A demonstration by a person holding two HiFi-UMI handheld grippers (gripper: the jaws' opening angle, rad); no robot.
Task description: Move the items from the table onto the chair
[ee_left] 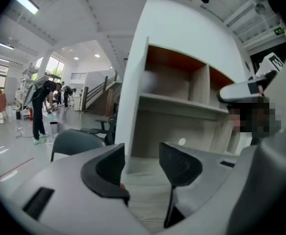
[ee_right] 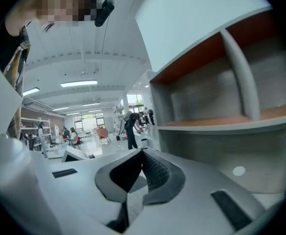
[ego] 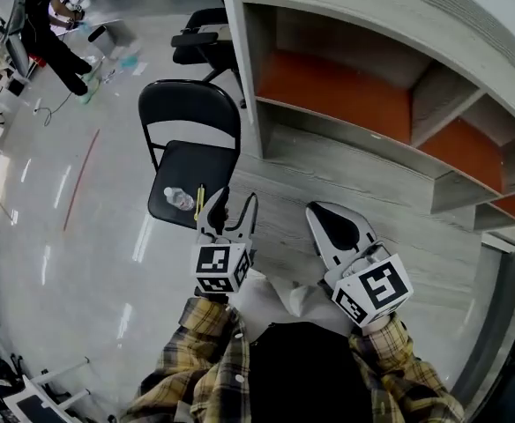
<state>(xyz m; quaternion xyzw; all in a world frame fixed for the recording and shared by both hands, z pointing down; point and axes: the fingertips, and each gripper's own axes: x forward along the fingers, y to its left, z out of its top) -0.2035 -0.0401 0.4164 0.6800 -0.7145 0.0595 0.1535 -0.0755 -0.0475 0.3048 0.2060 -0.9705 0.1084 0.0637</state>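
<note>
Black chair [ego: 192,152] beside the grey worktop [ego: 328,179]; its seat carries a water bottle [ego: 178,199] and, just beside it, a slim yellow item [ego: 199,202], possibly a pen. Left tool [ego: 237,197] held near the seat's edge, jaws partly apart, nothing between them. Right tool [ego: 319,211] over the worktop, jaws closed together, empty.
</note>
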